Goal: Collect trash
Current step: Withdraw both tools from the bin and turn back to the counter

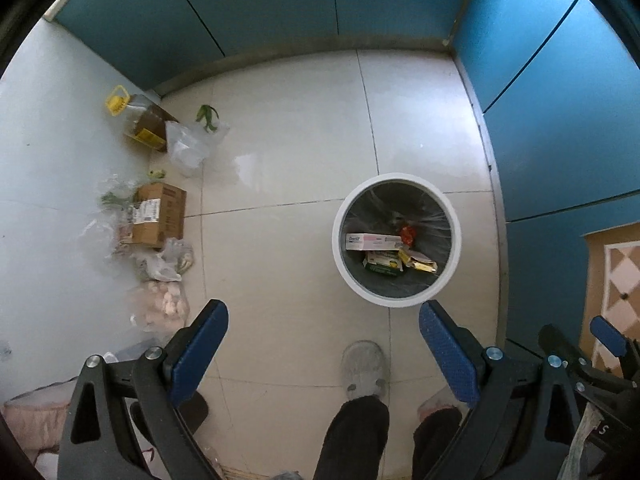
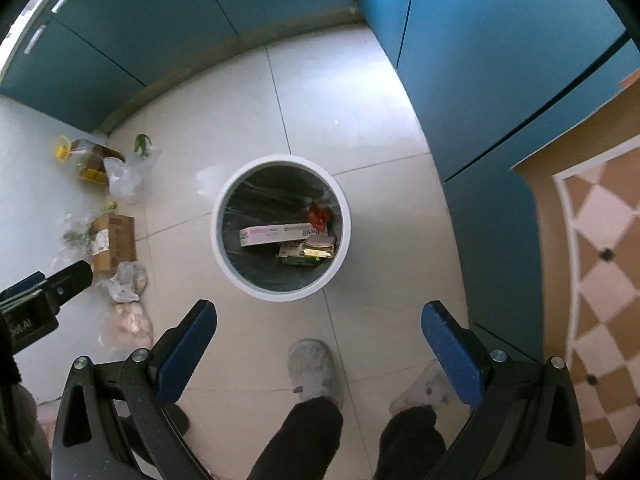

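Note:
A white round trash bin (image 1: 346, 264) with a dark liner stands on the tiled floor and holds a pink-and-white carton (image 1: 370, 241), a green-yellow box and red wrappers. It also shows in the right wrist view (image 2: 219, 248). My left gripper (image 1: 324, 320) is open and empty, held high above the floor just short of the bin. My right gripper (image 2: 319, 318) is open and empty, also above the floor near the bin. Trash lies at the left: a cardboard box (image 1: 160, 216), clear plastic bags (image 1: 188, 148), an oil bottle (image 1: 140, 120) with a yellow cap.
Teal cabinets (image 1: 280, 4) line the back and right. A person's slippered feet (image 1: 364, 368) stand below the grippers. More bags of food (image 1: 164, 304) lie along the left wall. A patterned orange floor (image 2: 600, 260) lies at right.

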Demonstrator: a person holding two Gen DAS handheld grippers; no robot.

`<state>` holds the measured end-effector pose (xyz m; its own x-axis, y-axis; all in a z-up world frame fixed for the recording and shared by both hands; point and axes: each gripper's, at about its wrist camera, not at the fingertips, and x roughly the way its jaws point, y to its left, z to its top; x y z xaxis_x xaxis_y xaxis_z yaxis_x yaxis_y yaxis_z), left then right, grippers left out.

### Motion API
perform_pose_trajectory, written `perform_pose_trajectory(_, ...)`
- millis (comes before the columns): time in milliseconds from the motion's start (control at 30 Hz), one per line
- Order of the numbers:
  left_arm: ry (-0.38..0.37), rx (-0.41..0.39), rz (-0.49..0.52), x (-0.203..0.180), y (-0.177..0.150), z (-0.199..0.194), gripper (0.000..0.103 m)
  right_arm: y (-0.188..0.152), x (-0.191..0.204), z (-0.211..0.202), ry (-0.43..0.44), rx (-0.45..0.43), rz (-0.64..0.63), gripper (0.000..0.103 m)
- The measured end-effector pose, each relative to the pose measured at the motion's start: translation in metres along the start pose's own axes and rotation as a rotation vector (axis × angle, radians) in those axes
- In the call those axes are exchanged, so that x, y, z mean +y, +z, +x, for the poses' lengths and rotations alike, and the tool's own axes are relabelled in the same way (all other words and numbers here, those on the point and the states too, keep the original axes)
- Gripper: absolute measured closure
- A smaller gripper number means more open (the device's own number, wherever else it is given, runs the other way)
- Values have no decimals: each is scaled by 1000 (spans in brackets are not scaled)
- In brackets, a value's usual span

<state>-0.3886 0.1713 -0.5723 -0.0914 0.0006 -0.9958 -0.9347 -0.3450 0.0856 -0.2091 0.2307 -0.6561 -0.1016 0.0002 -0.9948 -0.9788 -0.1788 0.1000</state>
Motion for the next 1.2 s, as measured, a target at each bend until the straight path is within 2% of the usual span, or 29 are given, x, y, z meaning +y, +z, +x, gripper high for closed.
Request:
perform_pose_trajectory(300,-28,-68,-6,-1,-25,-98,5,-20,3,-133,16,-99,-52,0)
perform_pose_trajectory(600,-61,-159,-20,-5,-65,-203,5,-47,-6,-262,59,-180,-82,0)
perform_pose_trajectory(733,-23,-203,-13,-13,-82,-249,5,-64,-10,-310,83,-203,-111,0)
perform_pose_trajectory(833,29,-262,0,-25,-91,-282,5,-76,-21,-343,136,-212,-92,0)
perform_pose_trajectory(967,20,-358,37,-55,-95,-322,5,-91,-47,-382,215,-239,-31,0)
perform_pose_trajectory(1067,-28,-452,105,-96,-97,-350,5,-104,-83,-412,250,-281,36,0)
perform_pose_trajectory(1200,-68,-467,280,-178,-103,-369,2,-132,-156,-445,242,-347,173,0)
